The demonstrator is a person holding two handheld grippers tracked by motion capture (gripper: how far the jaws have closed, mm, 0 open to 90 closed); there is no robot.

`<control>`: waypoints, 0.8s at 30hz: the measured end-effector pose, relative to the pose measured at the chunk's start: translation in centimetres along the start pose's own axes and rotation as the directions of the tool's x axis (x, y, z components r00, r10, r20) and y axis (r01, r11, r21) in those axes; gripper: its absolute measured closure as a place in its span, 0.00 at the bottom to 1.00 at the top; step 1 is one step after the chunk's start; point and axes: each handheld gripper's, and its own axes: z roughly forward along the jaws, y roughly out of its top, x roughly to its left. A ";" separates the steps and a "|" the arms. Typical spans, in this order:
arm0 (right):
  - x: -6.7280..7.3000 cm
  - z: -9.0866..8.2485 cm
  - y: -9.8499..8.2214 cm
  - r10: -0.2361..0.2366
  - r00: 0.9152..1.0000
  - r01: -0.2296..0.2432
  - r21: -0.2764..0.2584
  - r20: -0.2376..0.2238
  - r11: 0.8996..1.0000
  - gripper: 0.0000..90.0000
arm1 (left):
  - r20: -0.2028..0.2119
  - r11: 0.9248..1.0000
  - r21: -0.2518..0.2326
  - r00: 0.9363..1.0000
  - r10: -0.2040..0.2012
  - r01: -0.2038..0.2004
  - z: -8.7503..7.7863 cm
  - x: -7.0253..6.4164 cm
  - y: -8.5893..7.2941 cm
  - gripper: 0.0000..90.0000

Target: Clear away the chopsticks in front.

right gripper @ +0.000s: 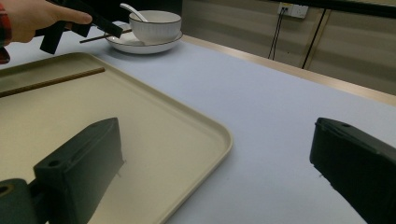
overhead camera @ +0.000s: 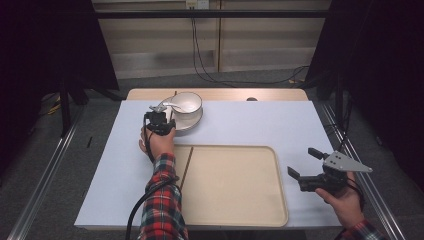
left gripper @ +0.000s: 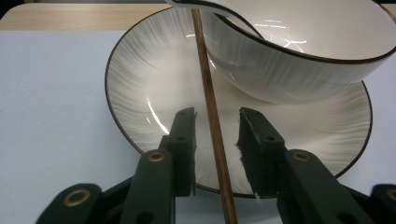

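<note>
A white bowl point(overhead camera: 188, 102) with a white spoon point(overhead camera: 172, 105) in it stands on a ribbed white plate point(overhead camera: 192, 121) at the table's far side. A brown chopstick point(left gripper: 210, 107) lies across the plate's rim and against the bowl. My left gripper point(left gripper: 217, 114) straddles that chopstick just above the plate; a gap shows on both sides, so neither pad presses on it. In the high view the left gripper point(overhead camera: 161, 114) sits at the plate's left edge. A second chopstick point(overhead camera: 186, 165) lies on the beige tray point(overhead camera: 235, 210). My right gripper point(overhead camera: 302, 161) is open and holds nothing, right of the tray.
The tray point(right gripper: 140, 121) takes up the near middle of the pale blue tabletop point(overhead camera: 250, 125). A wooden strip point(overhead camera: 225, 94) runs along the far edge. Metal rails point(overhead camera: 45, 170) flank the table, and cables point(overhead camera: 200, 65) hang beyond it.
</note>
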 end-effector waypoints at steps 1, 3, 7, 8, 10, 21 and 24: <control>0.0 0.0 0.0 0.000 1.000 0.000 0.001 -0.004 1.000 0.02 | -0.005 1.000 0.012 1.000 0.003 -0.003 0.1 0.0 0.0 0.78; 0.0 0.0 0.0 0.002 1.000 -0.002 0.003 0.000 1.000 0.02 | -0.010 0.999 0.034 1.000 0.001 -0.001 0.3 0.0 0.0 0.82; 0.0 0.0 0.0 0.003 1.000 -0.003 0.000 -0.001 1.000 0.02 | -0.037 0.998 0.050 0.999 -0.027 0.029 0.3 0.1 0.1 0.93; 0.0 0.0 0.0 0.002 1.000 -0.002 0.003 0.000 1.000 0.02 | -0.034 0.998 0.050 0.999 -0.035 0.037 0.3 0.1 0.1 0.95; 0.0 0.0 0.0 0.003 1.000 -0.003 0.003 0.001 1.000 0.02 | -0.034 0.998 0.051 0.999 -0.038 0.040 0.2 0.1 0.1 0.95; 0.0 0.1 0.0 -0.005 1.000 0.005 0.004 -0.004 1.000 0.02 | -0.028 0.992 0.021 0.992 -0.123 0.123 -2.3 0.1 -0.5 0.95; 0.1 0.2 0.0 -0.004 1.000 0.004 0.001 -0.002 1.000 0.02 | -0.016 0.990 0.018 0.990 -0.137 0.137 -3.2 0.0 -0.8 0.95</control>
